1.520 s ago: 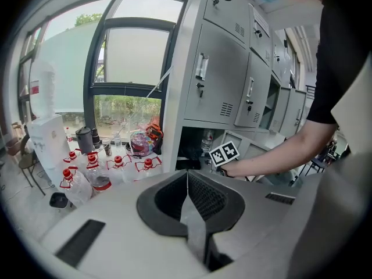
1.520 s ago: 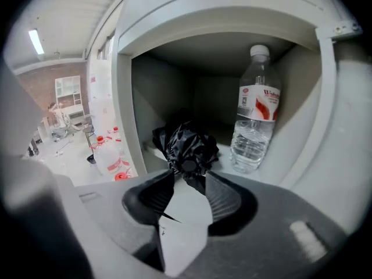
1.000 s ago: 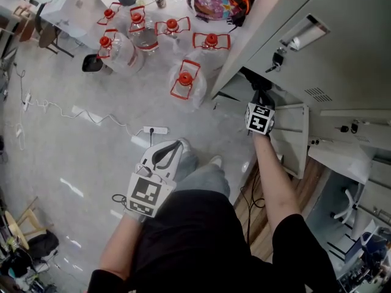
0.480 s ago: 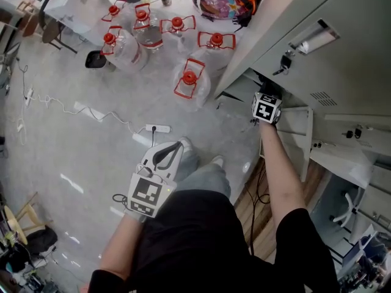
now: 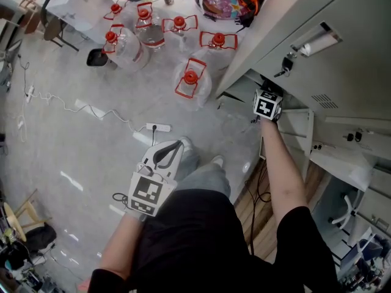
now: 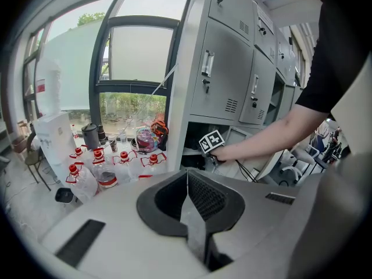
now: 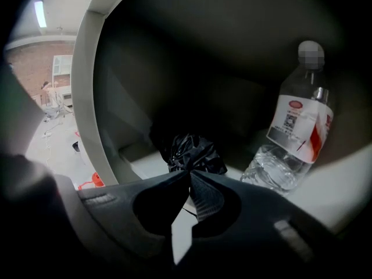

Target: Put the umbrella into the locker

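A grey speckled floor runs up to a bank of pale metal lockers, and one low compartment stands open. Inside it, in the dark, the black folded umbrella lies on the compartment floor, its bunched fabric end facing out. Only the right gripper view shows this; from the head view the compartment's inside is hidden. The right gripper points straight at the umbrella with its jaws pressed together, and the umbrella sits right at their tips. In the gloom I cannot tell whether the tips touch the fabric or stop just short of it. To the umbrella's right, near but apart, a clear water bottle with a red and white label stands upright on the same surface.

The head view shows the right arm stretched to the opening, the gripper's marker cube at its edge. The left gripper hangs over the floor in front of the person, well apart from the locker, jaws closed on nothing. Several water jugs with red handles stand on the floor beyond.
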A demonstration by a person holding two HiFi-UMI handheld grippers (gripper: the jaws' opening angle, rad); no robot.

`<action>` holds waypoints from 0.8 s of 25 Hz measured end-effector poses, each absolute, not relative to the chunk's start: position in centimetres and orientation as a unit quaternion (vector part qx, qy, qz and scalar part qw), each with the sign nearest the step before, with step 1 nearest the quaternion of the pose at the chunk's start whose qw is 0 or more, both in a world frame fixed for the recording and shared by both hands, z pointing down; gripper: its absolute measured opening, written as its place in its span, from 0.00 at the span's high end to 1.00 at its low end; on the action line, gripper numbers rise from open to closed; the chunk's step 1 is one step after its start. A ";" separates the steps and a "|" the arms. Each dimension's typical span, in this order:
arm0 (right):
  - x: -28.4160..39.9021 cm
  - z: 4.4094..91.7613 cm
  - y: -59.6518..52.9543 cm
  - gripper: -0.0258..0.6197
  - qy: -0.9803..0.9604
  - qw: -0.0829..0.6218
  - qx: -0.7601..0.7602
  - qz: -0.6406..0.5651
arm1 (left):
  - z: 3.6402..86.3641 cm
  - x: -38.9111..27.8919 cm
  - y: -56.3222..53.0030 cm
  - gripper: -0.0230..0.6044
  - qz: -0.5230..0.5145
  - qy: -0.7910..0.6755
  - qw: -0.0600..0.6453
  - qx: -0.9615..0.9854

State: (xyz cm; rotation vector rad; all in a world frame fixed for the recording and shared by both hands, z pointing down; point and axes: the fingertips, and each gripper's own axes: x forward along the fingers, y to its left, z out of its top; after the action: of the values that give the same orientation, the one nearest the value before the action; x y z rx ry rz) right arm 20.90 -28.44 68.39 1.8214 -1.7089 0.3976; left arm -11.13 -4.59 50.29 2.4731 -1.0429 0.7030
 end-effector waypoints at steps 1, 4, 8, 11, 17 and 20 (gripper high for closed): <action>20.8 68.3 -28.4 0.96 -0.646 0.301 0.685 0.151 | 50.3 -11.1 -4.6 0.94 0.249 -0.370 0.183 0.876; 21.4 68.1 -28.0 0.96 -0.641 0.297 0.690 0.156 | 50.1 -11.1 -4.7 0.94 0.248 -0.374 0.184 0.875; 22.3 68.0 -26.8 0.96 -0.638 0.287 0.695 0.163 | 50.0 -10.7 -4.6 0.94 0.246 -0.375 0.182 0.875; 22.2 67.2 -25.3 0.96 -0.641 0.265 0.698 0.176 | 49.9 -10.1 -4.6 0.94 0.244 -0.372 0.182 0.877; 19.6 65.2 -21.5 0.96 -0.671 0.236 0.678 0.185 | 49.0 -8.7 -4.4 0.94 0.236 -0.367 0.177 0.882; 18.4 63.6 -19.3 0.96 -0.686 0.222 0.667 0.187 | 48.5 -7.9 -4.4 0.94 0.231 -0.362 0.173 0.886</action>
State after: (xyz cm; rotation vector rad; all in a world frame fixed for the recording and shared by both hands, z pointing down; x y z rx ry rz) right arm 18.38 -19.31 63.63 1.8436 -1.8941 0.5162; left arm -7.86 -4.36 48.48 2.5145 -1.0281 0.6551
